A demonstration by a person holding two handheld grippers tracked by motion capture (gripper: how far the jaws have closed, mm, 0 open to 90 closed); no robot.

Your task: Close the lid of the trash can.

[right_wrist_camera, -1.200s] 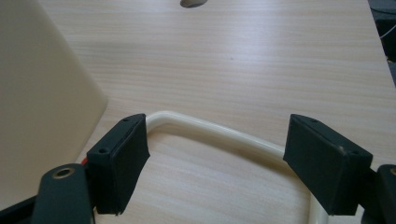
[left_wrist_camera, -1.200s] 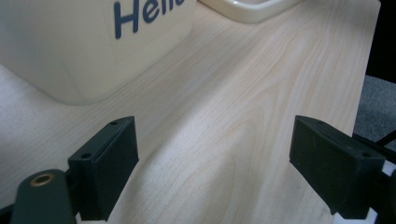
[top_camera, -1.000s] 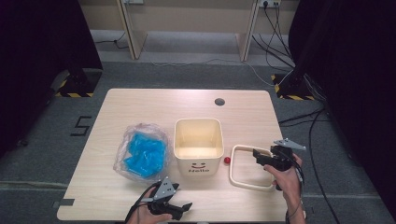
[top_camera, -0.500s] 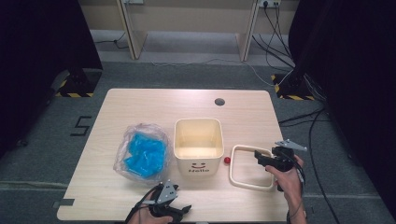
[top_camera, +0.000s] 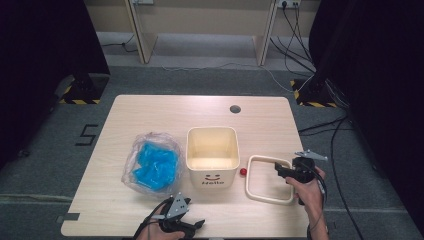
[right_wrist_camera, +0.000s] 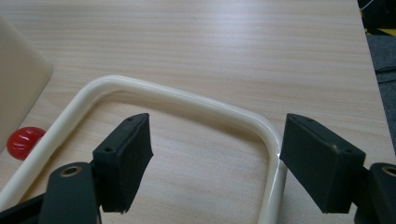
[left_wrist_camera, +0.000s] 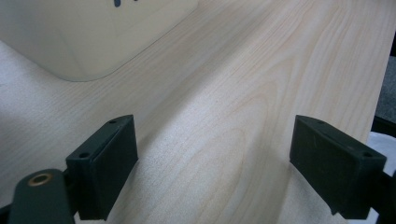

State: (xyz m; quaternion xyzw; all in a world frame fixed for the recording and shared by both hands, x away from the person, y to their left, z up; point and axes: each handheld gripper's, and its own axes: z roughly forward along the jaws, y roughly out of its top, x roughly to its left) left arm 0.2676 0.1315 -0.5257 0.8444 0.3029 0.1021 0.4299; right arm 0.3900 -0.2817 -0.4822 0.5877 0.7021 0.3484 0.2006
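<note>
Lining up a grab on the cream frame [right_wrist_camera: 187,100], looks like. Right tool [right_wrist_camera: 215,158] hovering over its right side, jaws wide but just been closing a bit, rail under the right jaw, nothing pinched yet. Needing a drop and squeeze next. Glossy, rounded corners, lying flat on the bench [top_camera: 165,107]. Left tool [left_wrist_camera: 215,163] idling wide.

The right claw [right_wrist_camera: 215,158] has narrowed its jaws slightly over the cream frame [right_wrist_camera: 196,100].
</note>
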